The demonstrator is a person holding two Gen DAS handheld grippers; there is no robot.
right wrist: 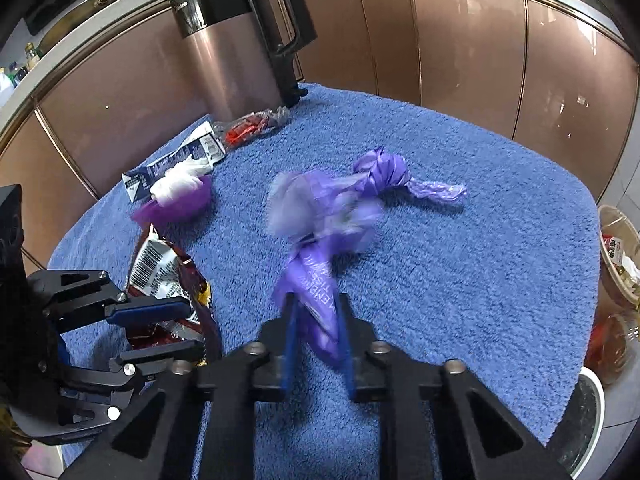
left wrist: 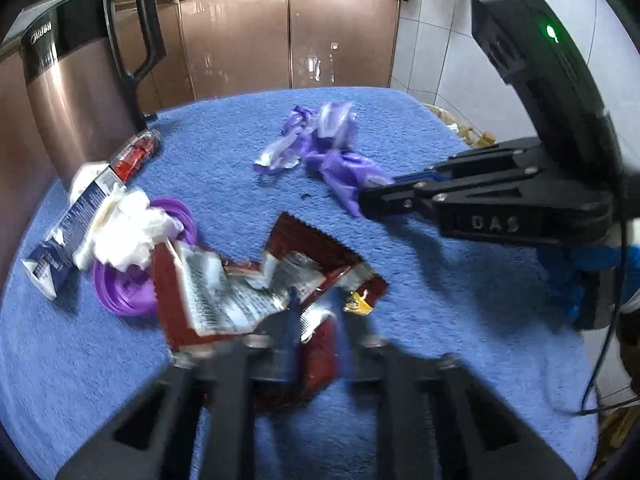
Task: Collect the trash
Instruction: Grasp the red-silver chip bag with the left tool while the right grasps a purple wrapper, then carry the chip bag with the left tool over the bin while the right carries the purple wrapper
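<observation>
My left gripper (left wrist: 316, 300) is shut on a torn red snack wrapper (left wrist: 240, 284), held low over the blue towel (left wrist: 420, 312); it also shows in the right wrist view (right wrist: 168, 272). My right gripper (right wrist: 316, 300) is shut on a purple plastic wrapper (right wrist: 320, 248), whose free end is blurred; this wrapper (left wrist: 340, 168) and the right gripper (left wrist: 372, 200) also show in the left wrist view. A knotted purple bag (right wrist: 384, 172) lies behind it on the towel (right wrist: 460, 280).
A copper kettle (left wrist: 76, 92) stands at the towel's far left, also in the right wrist view (right wrist: 224, 60). Near it lie a clear packet with red contents (left wrist: 134, 154), a blue-white carton (left wrist: 76, 216), crumpled white tissue (left wrist: 128, 232) and a purple lid (left wrist: 124, 292). A bowl of trash (right wrist: 620, 256) sits off the right edge.
</observation>
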